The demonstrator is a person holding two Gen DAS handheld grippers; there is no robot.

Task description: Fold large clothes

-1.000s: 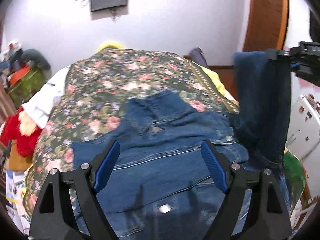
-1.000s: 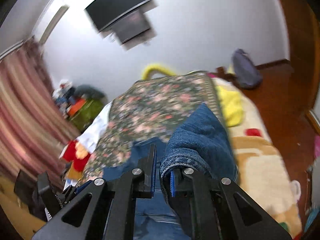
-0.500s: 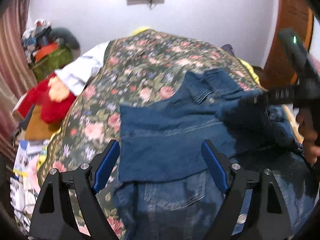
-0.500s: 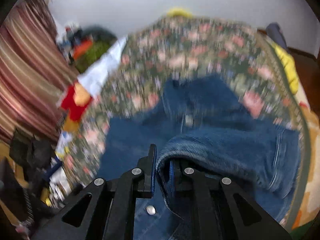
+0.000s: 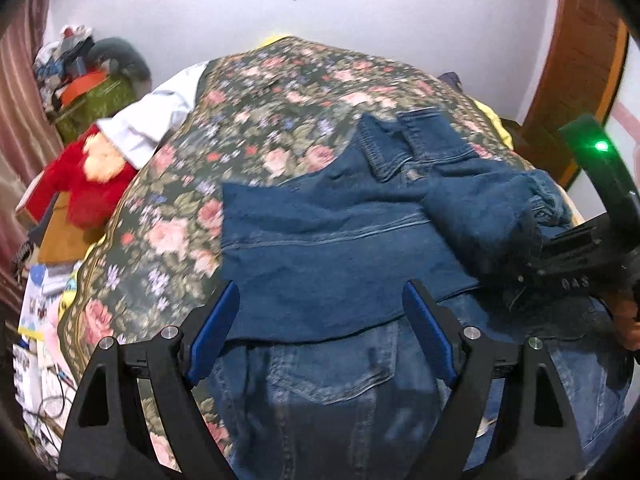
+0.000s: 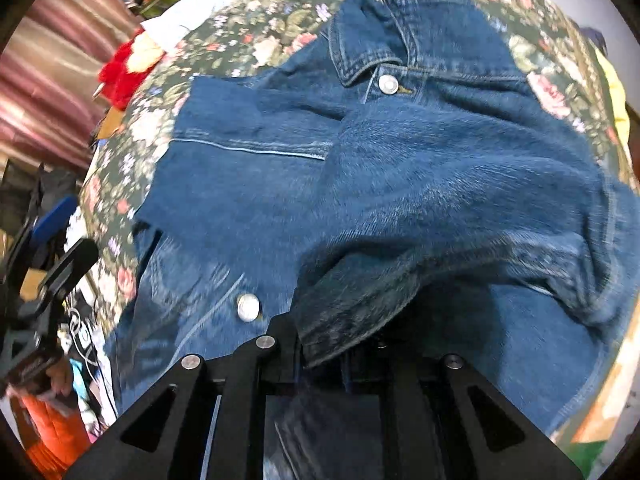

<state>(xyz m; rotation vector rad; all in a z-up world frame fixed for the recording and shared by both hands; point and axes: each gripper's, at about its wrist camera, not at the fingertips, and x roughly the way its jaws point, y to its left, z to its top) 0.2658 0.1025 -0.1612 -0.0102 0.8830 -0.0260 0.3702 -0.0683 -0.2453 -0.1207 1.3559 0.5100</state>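
Observation:
A blue denim jacket [image 5: 328, 240] lies front up on the floral bedcover [image 5: 280, 92], collar away from me. My left gripper [image 5: 322, 308] hovers open over the jacket's left half, nothing between its blue pads [image 5: 216, 328]. My right gripper [image 6: 320, 344] is shut on the cuff of the right sleeve [image 6: 440, 184], which drapes across the jacket's chest below the collar button [image 6: 389, 84]. The cuff hides its fingertips. In the left wrist view the right gripper [image 5: 560, 256] sits at the right, clamped on that sleeve [image 5: 480, 200]. The left gripper [image 6: 52, 220] shows at the right wrist view's left edge.
A red plush toy [image 5: 88, 184] and a white cloth [image 5: 152, 120] lie at the bed's left side, with a pile of clutter [image 5: 92, 76] behind. A wooden door [image 5: 580, 60] stands at the right. A yellow cloth [image 6: 612, 88] edges the bed's right side.
The right gripper has come down from high at the right, carrying the sleeve over onto the jacket's front. The left gripper has shifted left and lower, still open.

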